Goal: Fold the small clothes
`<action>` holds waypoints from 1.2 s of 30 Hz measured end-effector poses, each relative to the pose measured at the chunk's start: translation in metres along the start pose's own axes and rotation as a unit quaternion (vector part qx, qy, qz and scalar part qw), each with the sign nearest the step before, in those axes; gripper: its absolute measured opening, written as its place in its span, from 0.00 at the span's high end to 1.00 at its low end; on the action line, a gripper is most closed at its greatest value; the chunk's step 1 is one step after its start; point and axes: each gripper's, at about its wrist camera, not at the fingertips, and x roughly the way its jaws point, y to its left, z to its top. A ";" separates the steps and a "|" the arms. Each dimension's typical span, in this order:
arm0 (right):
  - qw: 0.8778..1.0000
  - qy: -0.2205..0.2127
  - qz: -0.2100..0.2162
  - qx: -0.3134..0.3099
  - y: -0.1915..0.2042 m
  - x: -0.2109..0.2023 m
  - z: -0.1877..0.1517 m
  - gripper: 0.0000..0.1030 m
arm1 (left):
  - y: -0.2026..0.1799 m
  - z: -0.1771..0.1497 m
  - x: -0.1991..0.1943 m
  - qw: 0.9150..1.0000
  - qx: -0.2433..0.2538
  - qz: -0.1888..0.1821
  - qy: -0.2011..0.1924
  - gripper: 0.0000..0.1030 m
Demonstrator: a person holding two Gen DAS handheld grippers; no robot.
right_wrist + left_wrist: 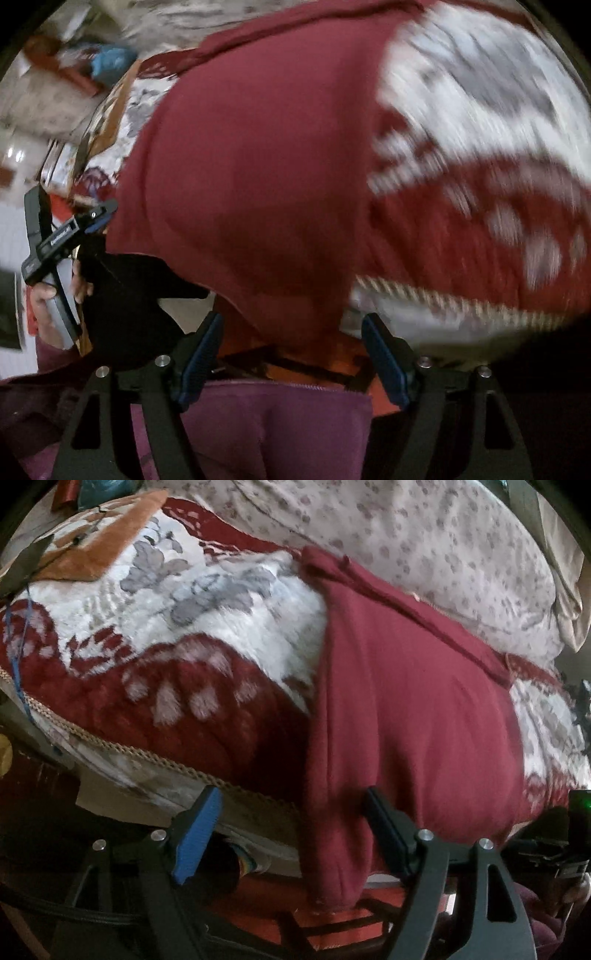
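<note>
Jaws wide on left gripper (291,834) and right gripper (291,354), holding nothing. Red cloth (406,709) hangs over bed edge (147,760). May slip off if only thin hem gets pinched.

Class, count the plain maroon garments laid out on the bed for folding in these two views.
1: the maroon garment lies across the patterned blanket, its near end hanging over the bed edge. Others may be out of view.

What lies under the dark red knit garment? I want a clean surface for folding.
The dark red knit garment lies on a red-and-white floral plush blanket; its near end hangs over the edge. Anything beneath its middle is hidden.
</note>
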 end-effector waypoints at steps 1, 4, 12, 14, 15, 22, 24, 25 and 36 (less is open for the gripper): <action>1.000 0.000 -0.003 0.014 -0.008 0.000 -0.001 0.20 | -0.002 0.000 0.003 1.000 0.003 0.001 0.005 0.24; 0.999 0.013 -0.006 0.041 -0.019 0.015 0.000 0.20 | -0.005 -0.002 0.008 1.000 0.008 0.001 0.012 0.24; 0.999 0.032 0.018 -0.002 0.004 0.041 0.012 0.40 | -0.002 -0.005 0.027 0.999 0.007 0.017 0.045 0.24; 0.999 0.034 0.025 -0.021 0.013 0.042 0.014 0.46 | -0.002 -0.005 0.027 0.999 0.013 0.018 0.044 0.24; 0.999 0.034 0.030 -0.022 0.014 0.044 0.015 0.46 | -0.003 -0.004 0.027 0.999 0.012 0.018 0.043 0.24; 0.998 0.048 0.042 0.017 0.000 0.061 0.015 0.46 | -0.006 -0.003 0.026 0.999 0.015 0.019 0.044 0.24; 0.998 0.041 0.046 0.006 0.004 0.057 0.015 0.50 | -0.007 -0.001 0.028 0.998 0.019 0.020 0.053 0.33; 0.998 0.036 0.049 -0.002 0.009 0.056 0.015 0.63 | -0.007 -0.001 0.028 0.998 0.022 0.021 0.056 0.53; 0.987 -0.029 0.157 -0.012 0.017 -0.011 0.025 0.87 | -0.009 0.019 -0.014 0.998 0.015 -0.049 0.022 0.92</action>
